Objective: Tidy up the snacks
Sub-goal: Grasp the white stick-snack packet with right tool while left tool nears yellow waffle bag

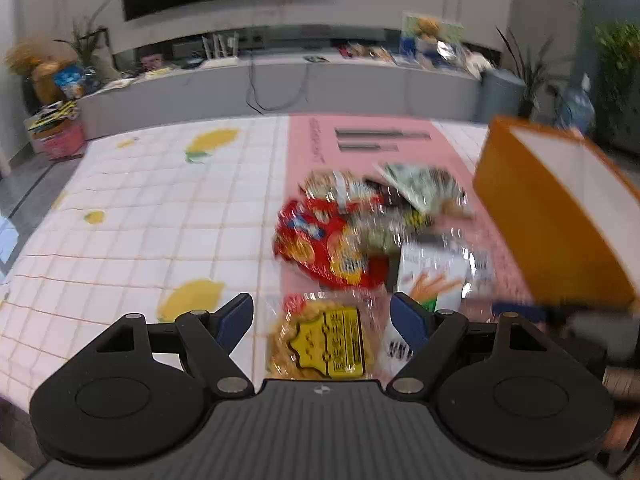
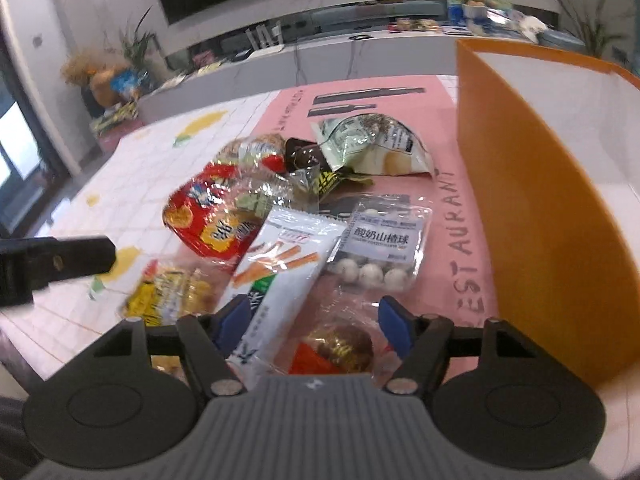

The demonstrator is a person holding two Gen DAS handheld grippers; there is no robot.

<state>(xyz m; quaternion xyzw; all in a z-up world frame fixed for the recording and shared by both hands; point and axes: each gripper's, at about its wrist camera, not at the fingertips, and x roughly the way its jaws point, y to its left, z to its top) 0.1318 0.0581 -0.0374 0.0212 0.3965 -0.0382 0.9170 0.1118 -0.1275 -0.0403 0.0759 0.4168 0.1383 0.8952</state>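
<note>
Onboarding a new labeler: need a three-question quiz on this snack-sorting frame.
1. True or false: the orange box already holds snacks.
2. Which packet lies between the left gripper's jaws? A) red cracker bag B) yellow-labelled snack packet C) green bag
3. Fill in: the clear pack of white balls lies on the ___ mat.

Key: 1 false, the visible interior is empty; 2 B; 3 pink.

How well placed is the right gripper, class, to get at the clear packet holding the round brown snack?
Probably yes: the right gripper is open and already straddles the clear packet, nothing covering it; only the white stick-snack packet crowds its left finger.
</note>
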